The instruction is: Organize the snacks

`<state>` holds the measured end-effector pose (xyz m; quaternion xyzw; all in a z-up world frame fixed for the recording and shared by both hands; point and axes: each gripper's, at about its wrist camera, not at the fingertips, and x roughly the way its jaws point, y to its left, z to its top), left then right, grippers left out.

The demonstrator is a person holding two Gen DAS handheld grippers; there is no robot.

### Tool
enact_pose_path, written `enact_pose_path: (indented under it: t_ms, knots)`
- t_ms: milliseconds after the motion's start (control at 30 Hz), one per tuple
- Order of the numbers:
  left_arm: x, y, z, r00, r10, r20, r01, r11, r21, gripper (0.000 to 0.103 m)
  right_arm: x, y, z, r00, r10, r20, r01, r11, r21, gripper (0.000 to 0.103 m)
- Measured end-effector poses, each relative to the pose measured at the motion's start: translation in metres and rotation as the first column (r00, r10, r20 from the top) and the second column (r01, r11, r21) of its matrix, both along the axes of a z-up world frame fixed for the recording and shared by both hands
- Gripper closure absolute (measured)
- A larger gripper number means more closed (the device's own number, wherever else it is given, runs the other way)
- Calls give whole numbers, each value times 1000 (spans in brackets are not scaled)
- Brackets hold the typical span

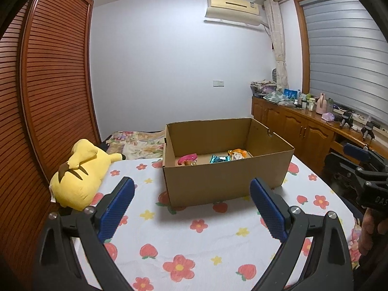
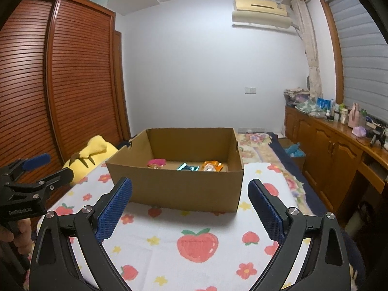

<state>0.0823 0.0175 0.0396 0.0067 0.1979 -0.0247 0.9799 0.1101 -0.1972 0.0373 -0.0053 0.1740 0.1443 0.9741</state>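
Note:
An open cardboard box (image 1: 225, 177) stands on the flower-print cloth; it also shows in the right wrist view (image 2: 179, 189). Inside it lie a pink snack packet (image 1: 188, 158), a teal foil packet (image 1: 219, 158) and an orange packet (image 1: 237, 154); the right wrist view shows the pink packet (image 2: 157, 163), the teal packet (image 2: 188, 167) and the orange packet (image 2: 213, 166). My left gripper (image 1: 192, 194) is open and empty, in front of the box. My right gripper (image 2: 190, 194) is open and empty, also in front of the box.
A yellow plush toy (image 1: 80, 174) lies left of the box by the wooden slatted wardrobe (image 1: 48, 84). A wooden sideboard (image 1: 303, 126) with bottles and clutter runs along the right wall. The other gripper shows at the right edge (image 1: 361, 169) and at the left edge (image 2: 29, 177).

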Motion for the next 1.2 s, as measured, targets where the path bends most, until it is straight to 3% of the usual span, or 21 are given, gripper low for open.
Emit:
enact_pose_path:
  t_ms: [1200]
  knots:
    - [-13,5,-8,1000,9,-4,-9,1000,6,6,-12,-1,-9,1000,-8,-3,8,1000,2,5]
